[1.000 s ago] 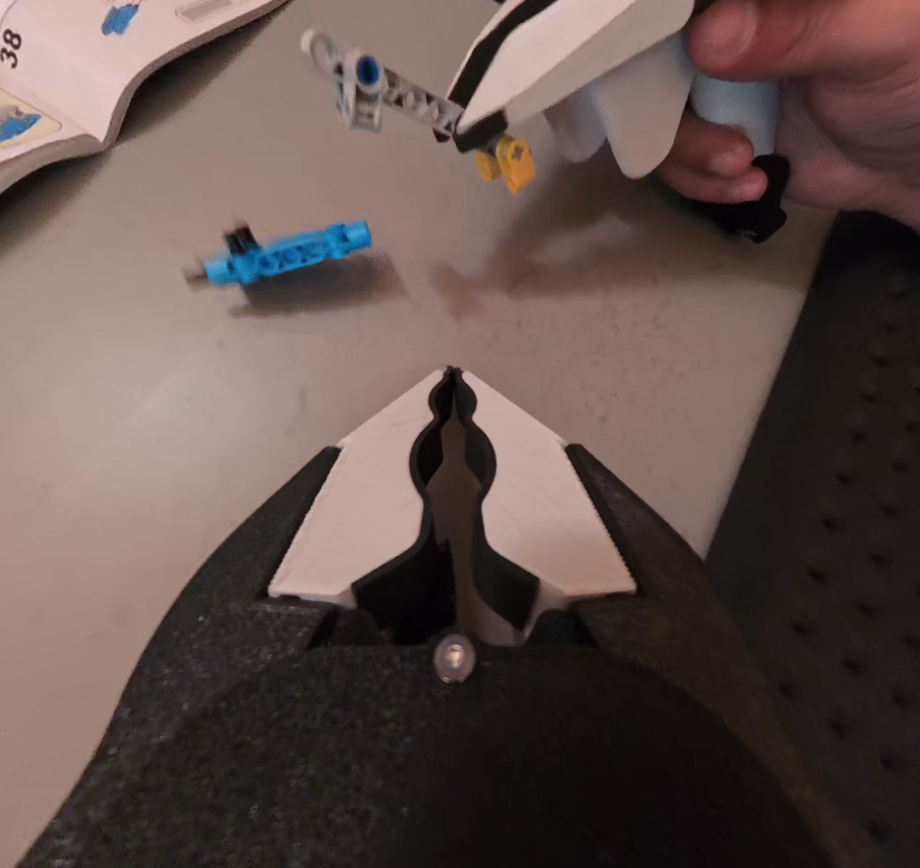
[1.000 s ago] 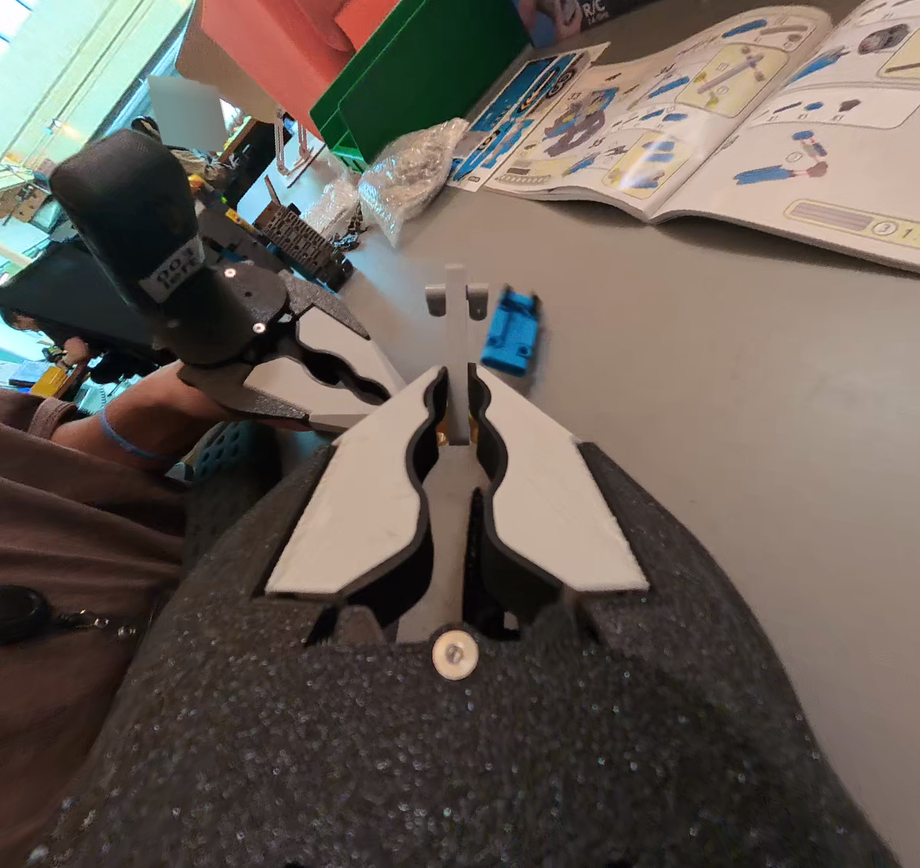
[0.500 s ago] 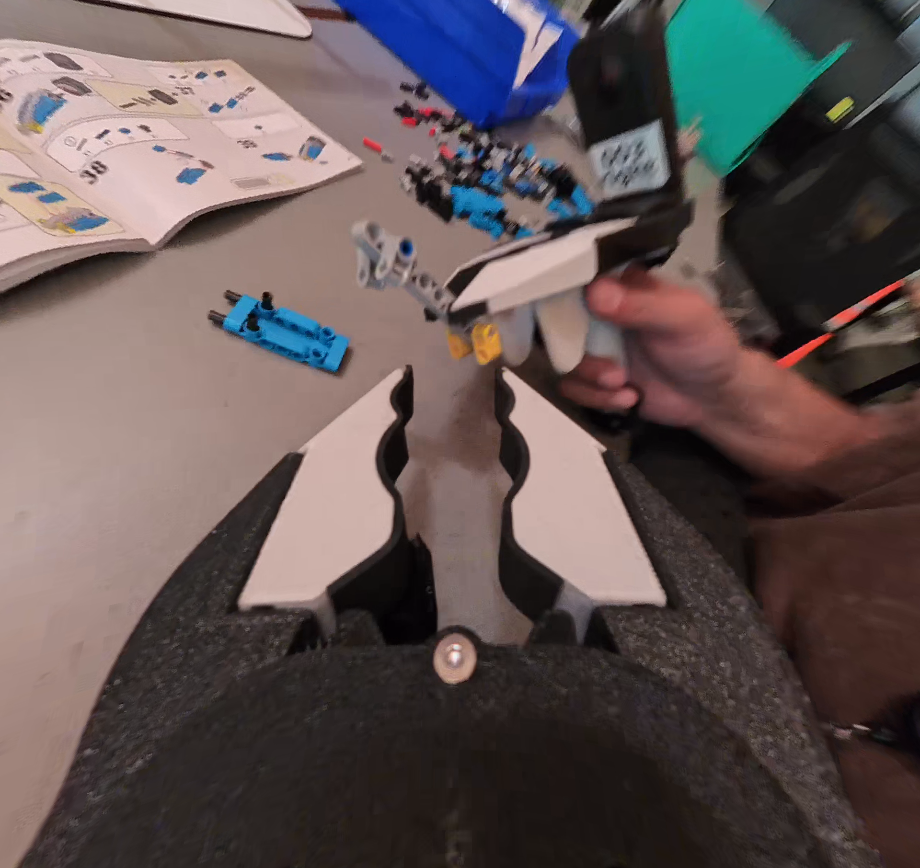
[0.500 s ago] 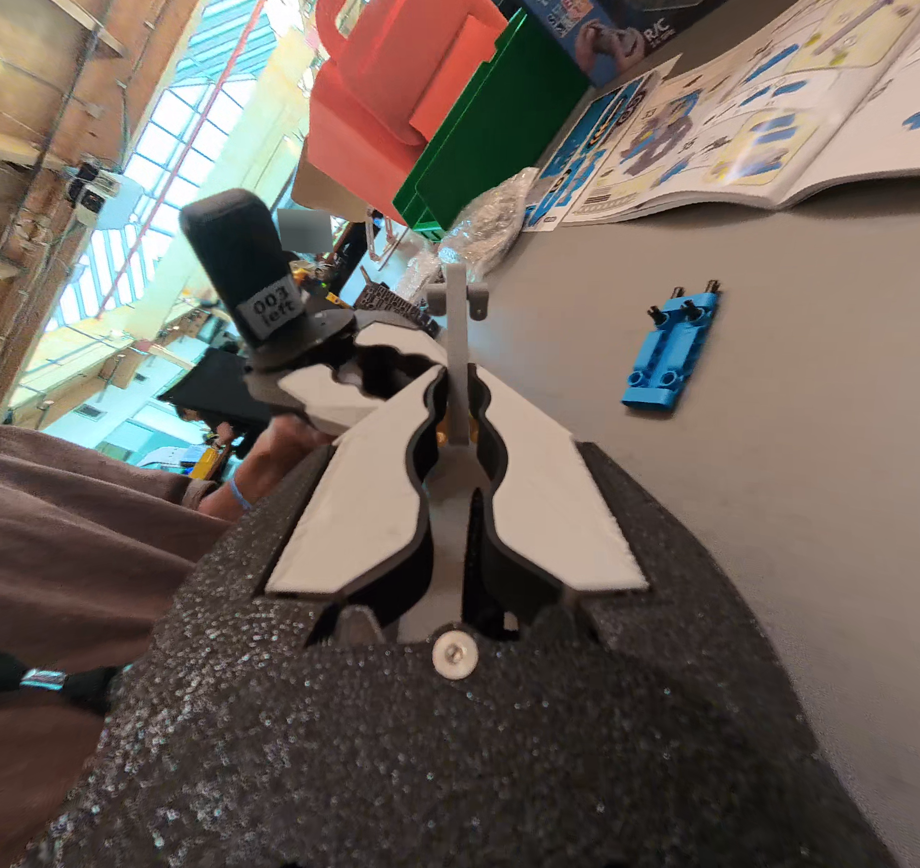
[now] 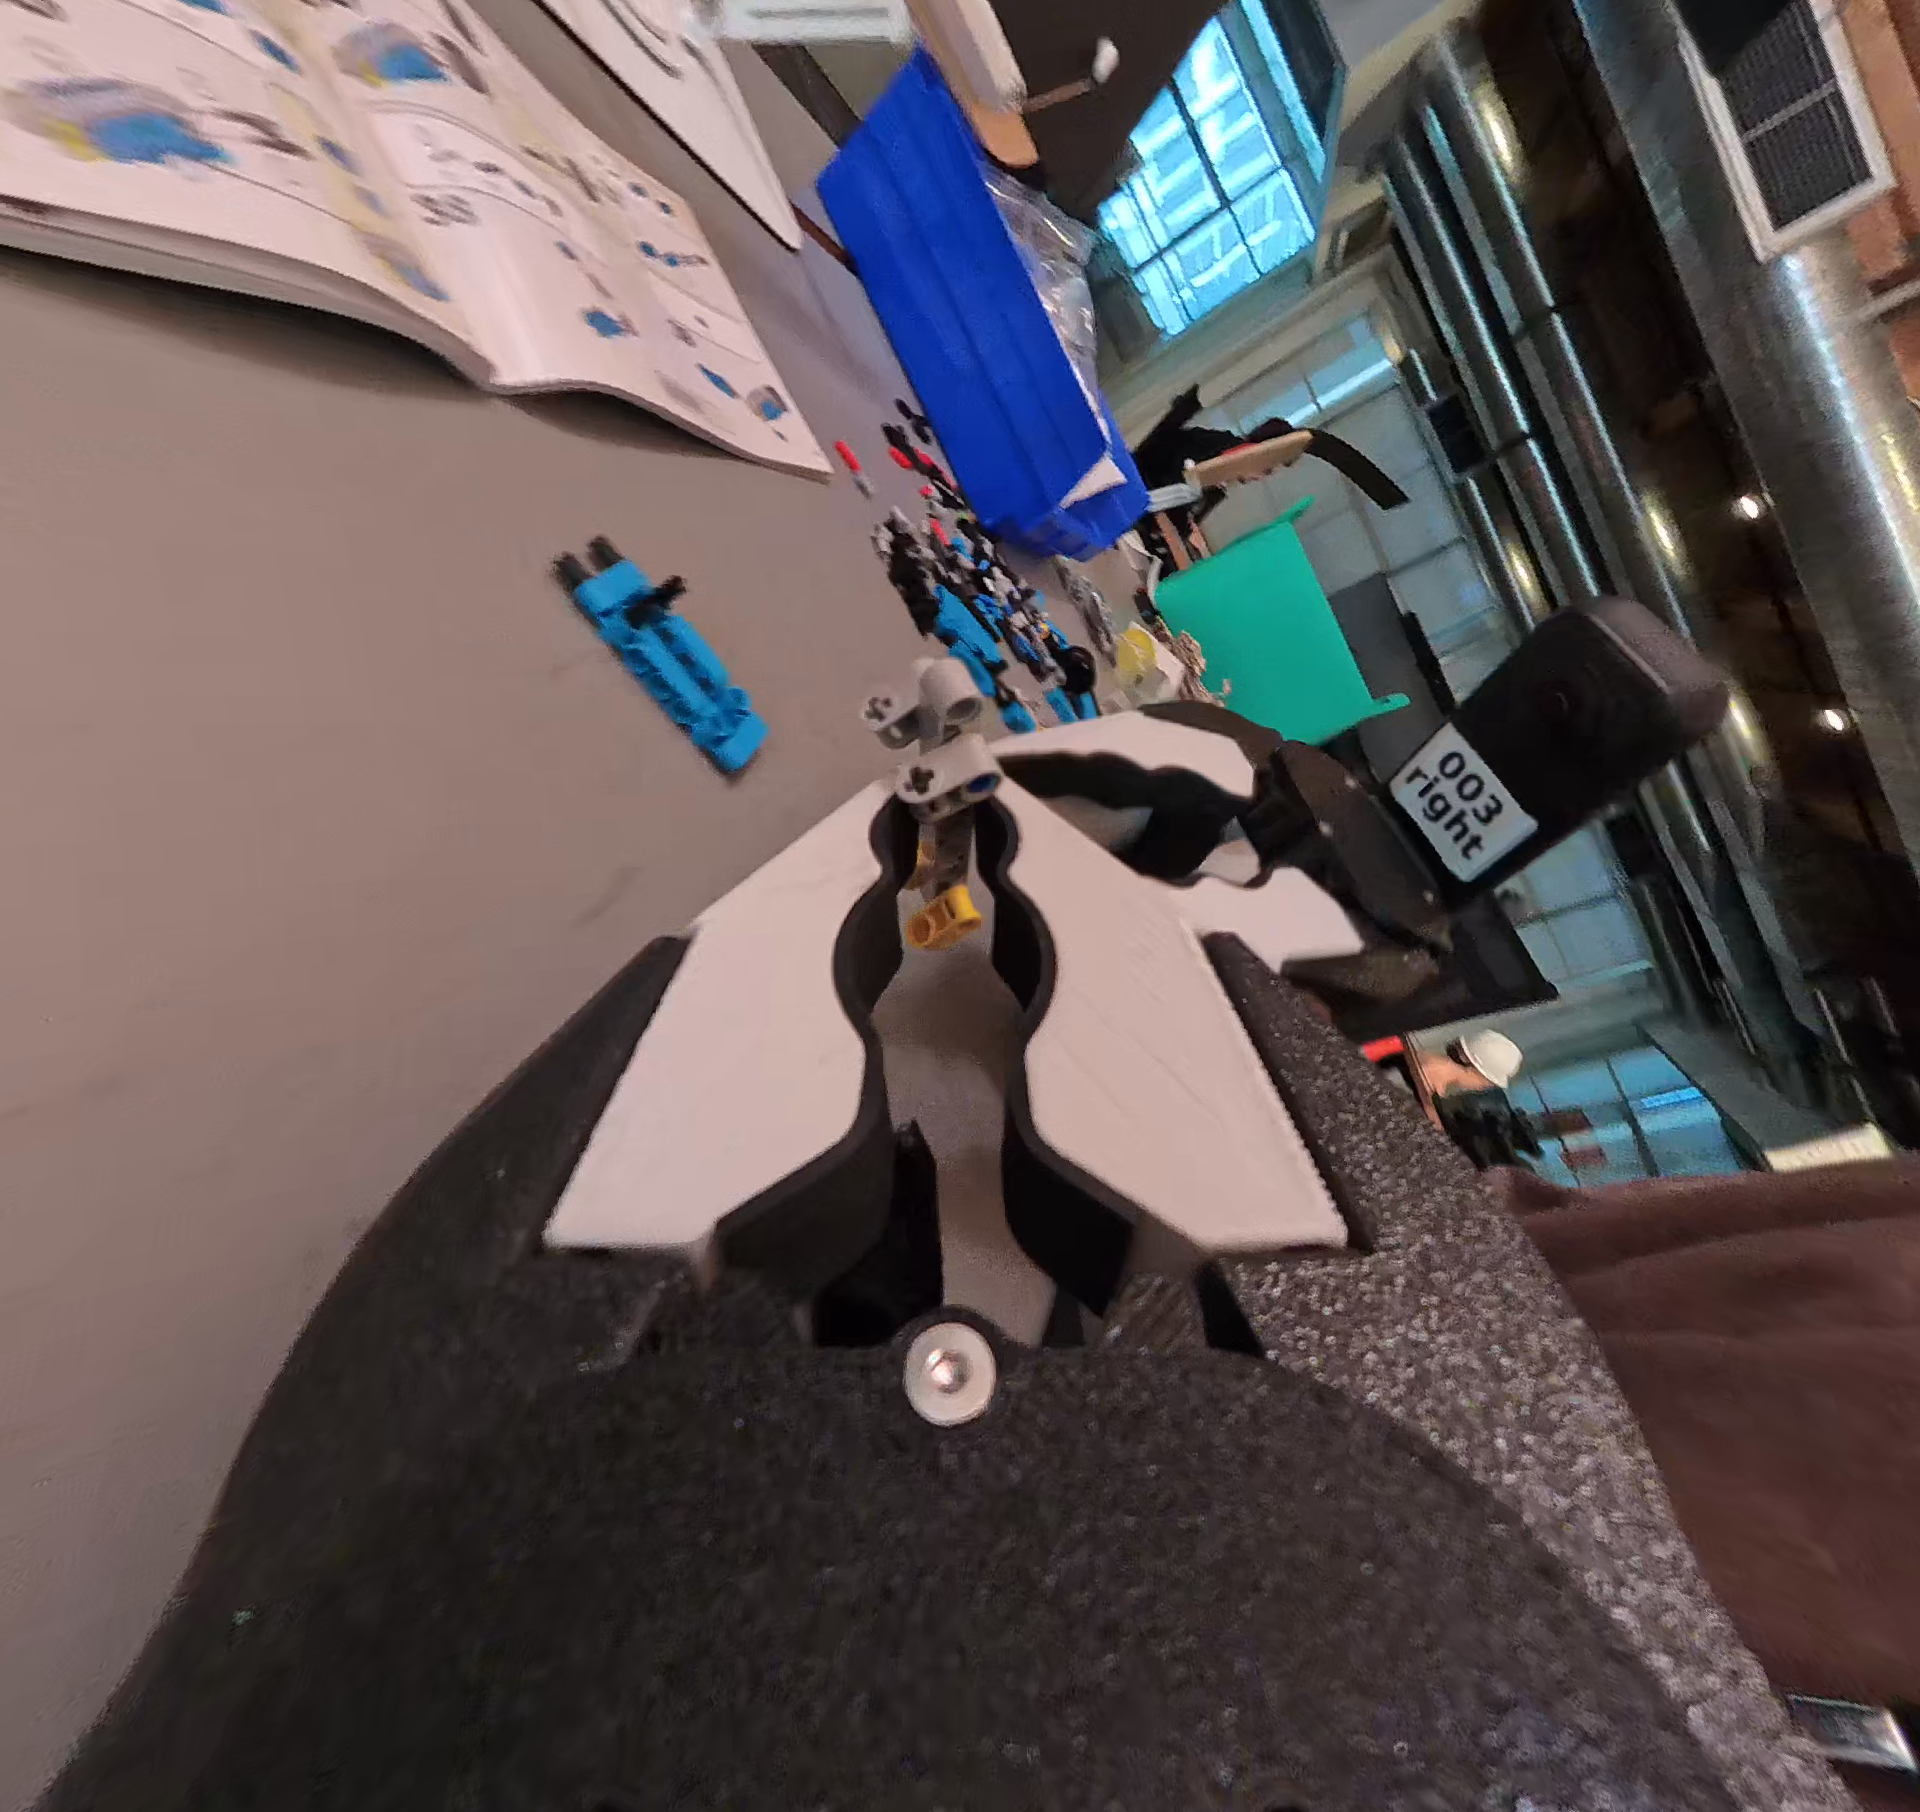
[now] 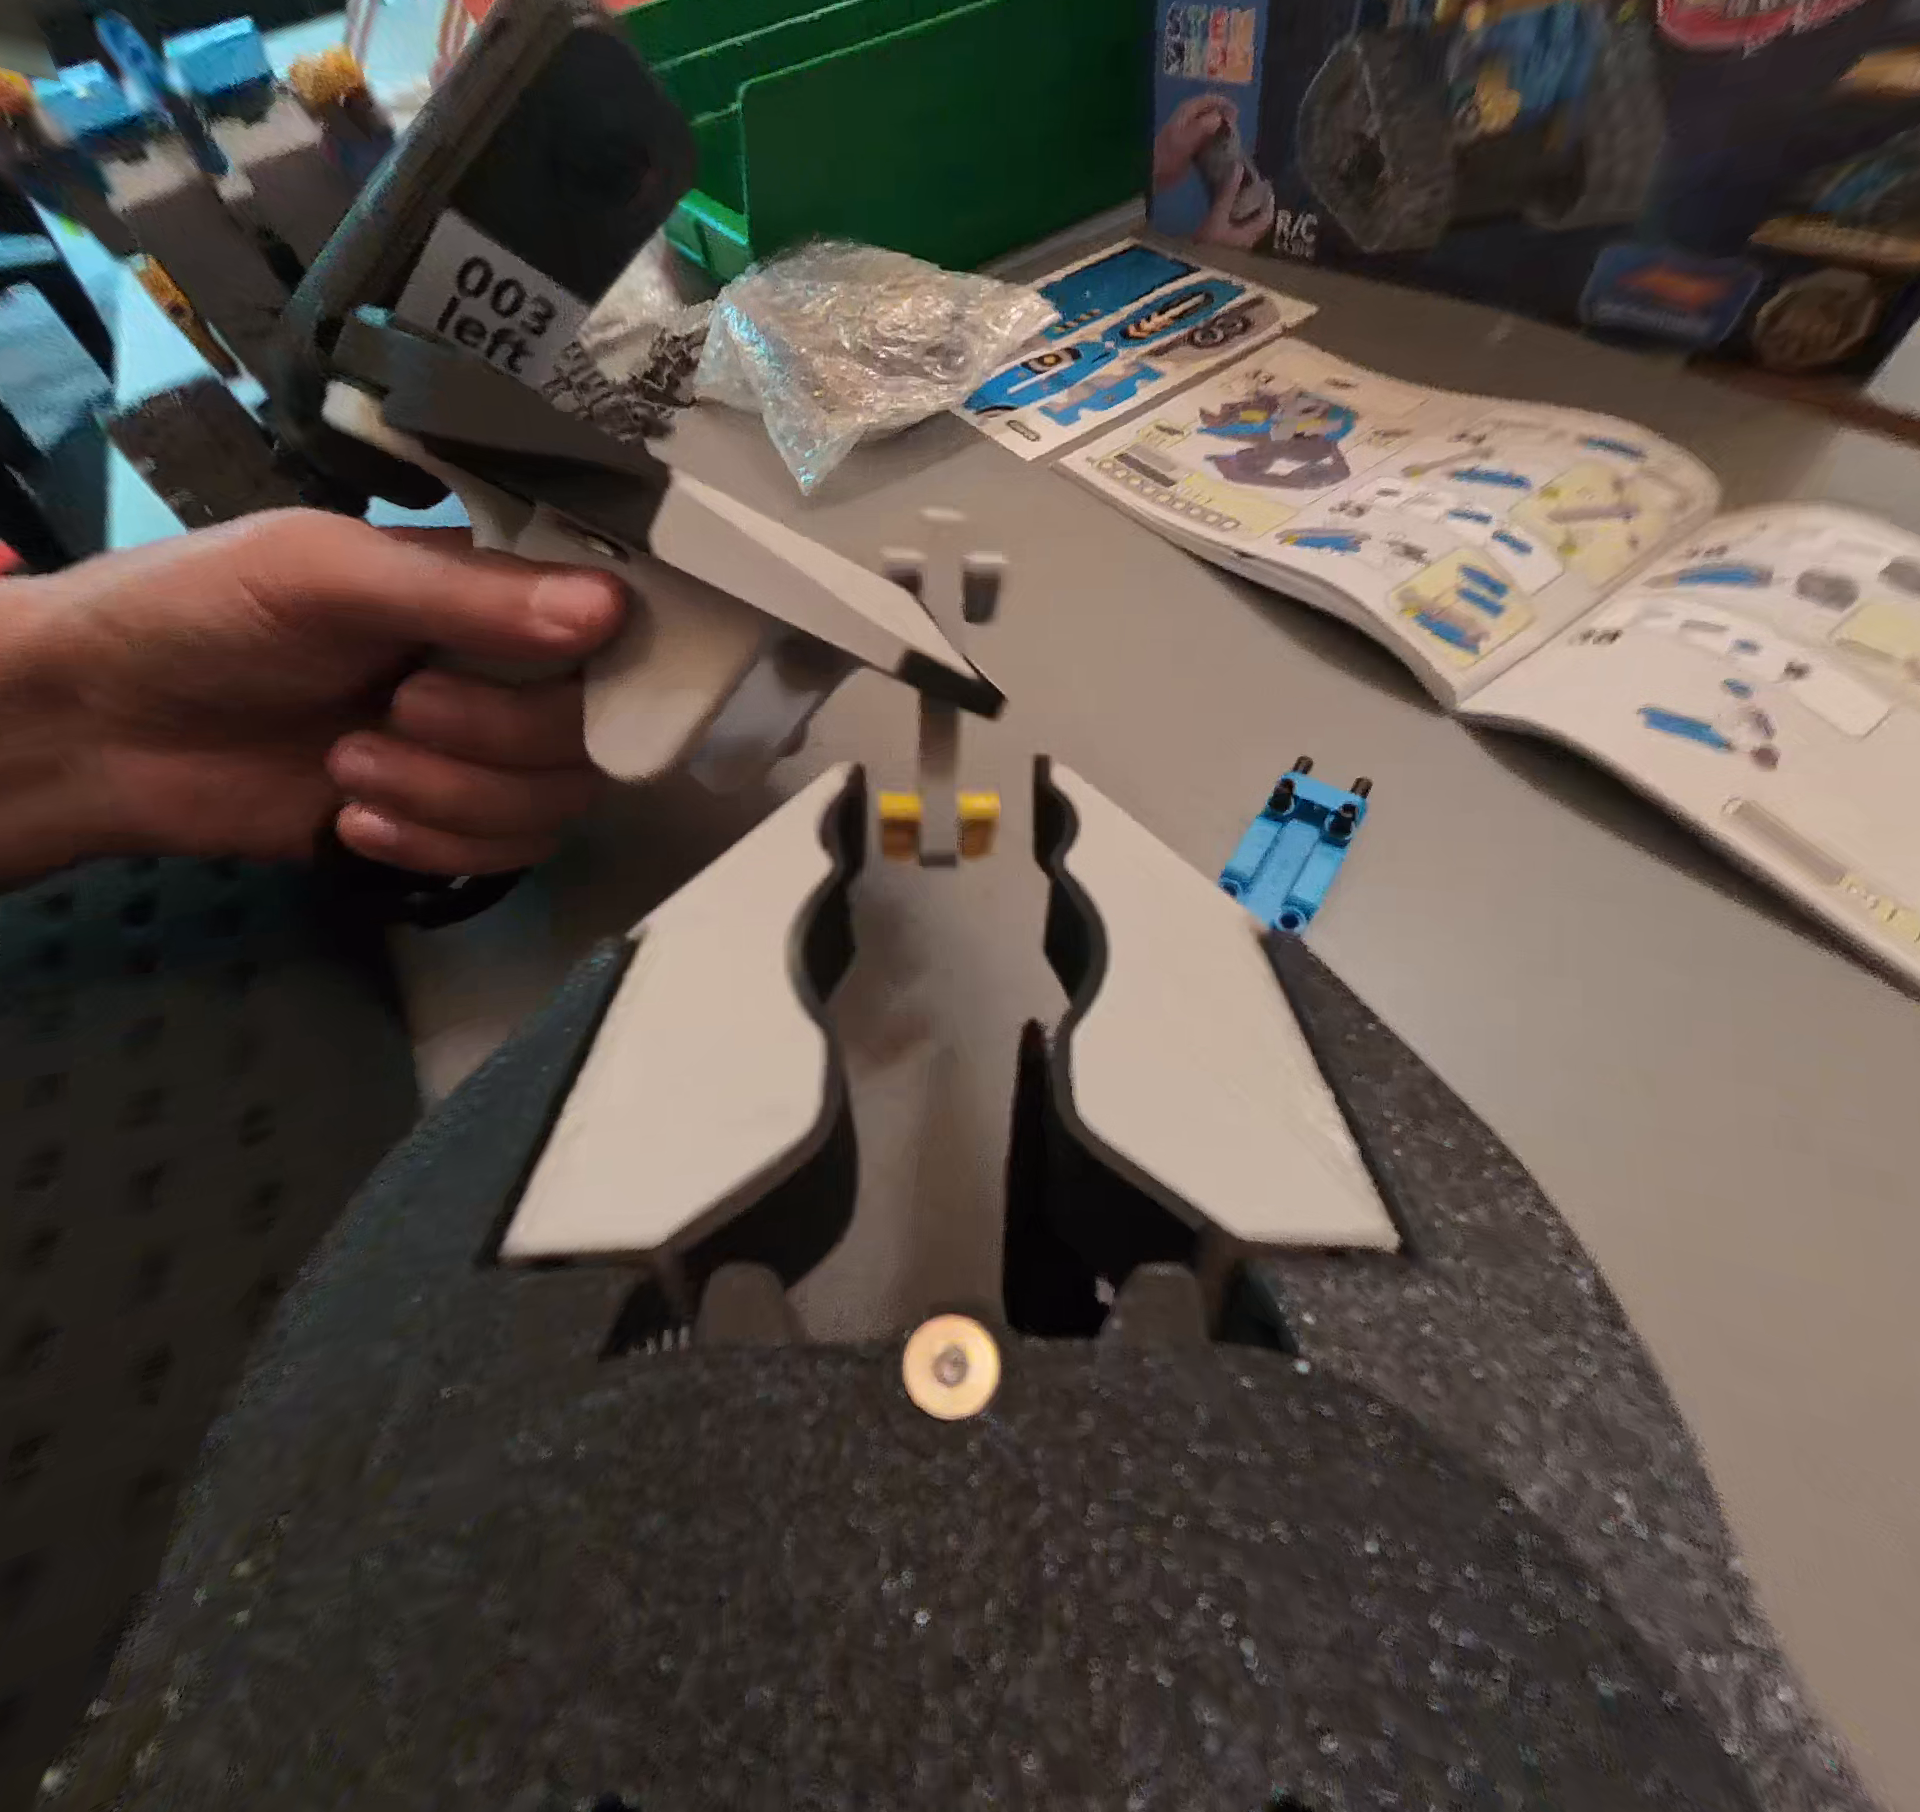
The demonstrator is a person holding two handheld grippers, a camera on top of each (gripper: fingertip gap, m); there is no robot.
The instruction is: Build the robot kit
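My left gripper [image 5: 940,812] is shut on a grey beam assembly [image 5: 935,765] with yellow connectors [image 5: 940,921] at its near end, held above the grey table [image 5: 312,723]. In the right wrist view the left gripper [image 6: 956,692] pinches the beam [image 6: 938,775] at its middle. My right gripper [image 6: 948,786] is open; its fingers stand either side of the yellow connectors [image 6: 899,817] without touching them. It also shows in the left wrist view [image 5: 1060,791], just behind my left fingers. A blue piece with black pins [image 5: 665,661] lies on the table, also in the right wrist view [image 6: 1294,853].
An open instruction booklet [image 6: 1455,536] lies beyond the blue piece. A crumpled plastic bag [image 6: 862,339], a green bin [image 6: 904,121] and a toy box [image 6: 1507,100] stand at the back. A blue bin [image 5: 966,328] and a pile of small pieces [image 5: 966,599] lie farther off. A black perforated mat [image 6: 156,1087] borders the table. My left and right fingertips are right by each other.
The right gripper held the grey beam assembly and has opened off it. The left gripper opened, came up to the beam and closed on it, so the beam passed from right to left.
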